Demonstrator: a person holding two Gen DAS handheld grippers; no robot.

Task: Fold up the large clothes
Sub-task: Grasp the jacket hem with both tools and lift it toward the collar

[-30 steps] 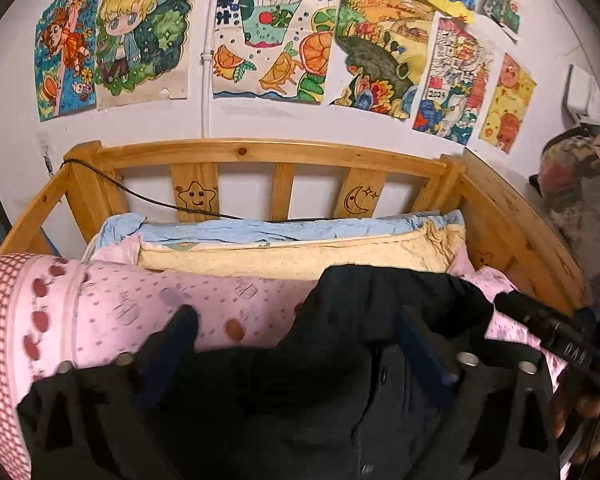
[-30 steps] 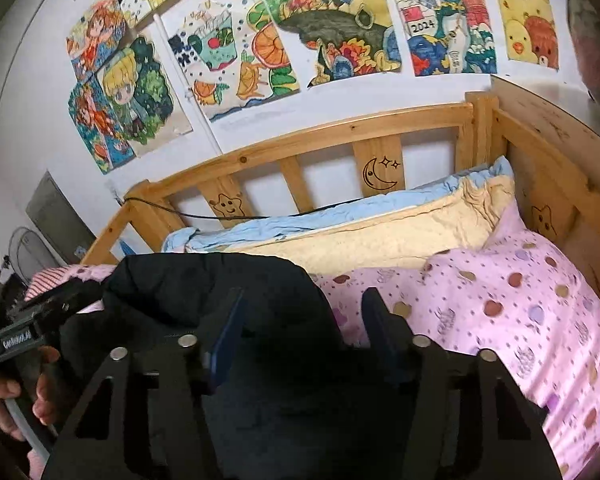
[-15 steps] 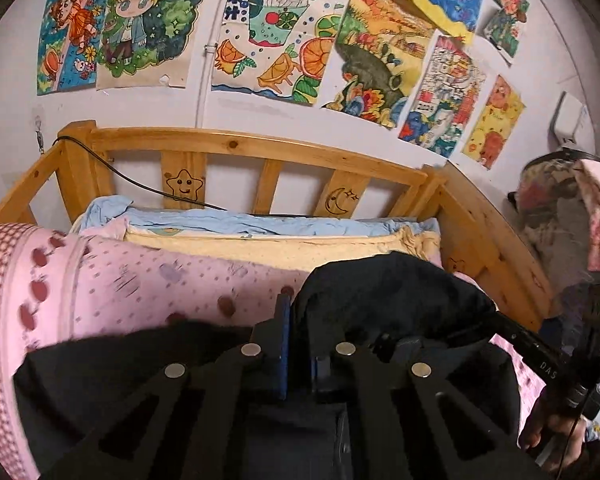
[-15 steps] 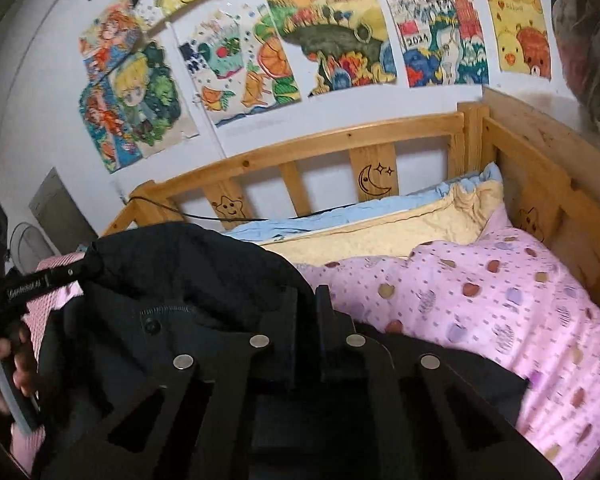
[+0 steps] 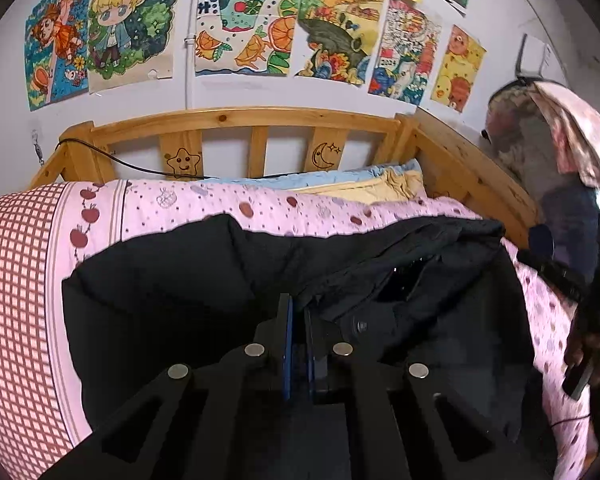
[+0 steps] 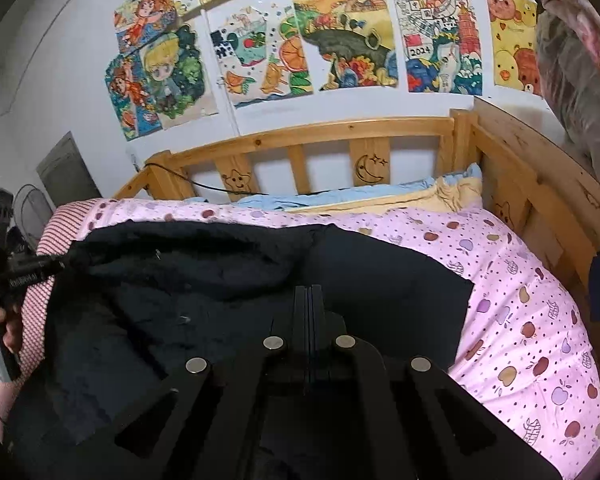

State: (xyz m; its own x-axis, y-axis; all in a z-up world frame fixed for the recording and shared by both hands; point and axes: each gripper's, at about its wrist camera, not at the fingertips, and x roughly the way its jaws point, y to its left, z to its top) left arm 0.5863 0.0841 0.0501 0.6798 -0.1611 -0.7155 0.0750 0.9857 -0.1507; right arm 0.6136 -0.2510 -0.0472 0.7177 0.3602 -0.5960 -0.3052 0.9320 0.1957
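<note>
Jacket [image 5: 188, 280] lies crosswise on the pink quilt [image 5: 260, 206], right under both grippers; left gripper [image 5: 298, 312] and right gripper [image 6: 308, 300] each sit pinched shut on its near edge.

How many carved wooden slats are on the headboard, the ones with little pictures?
2. The star slat stands left of centre in the headboard; the moon slat stands right of centre. A plain slat separates them. Bedding may hide more.

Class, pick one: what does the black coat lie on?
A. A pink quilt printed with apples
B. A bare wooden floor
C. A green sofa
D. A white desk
A: the black coat is spread over the pink quilt, whose apple print shows beside it.
</note>
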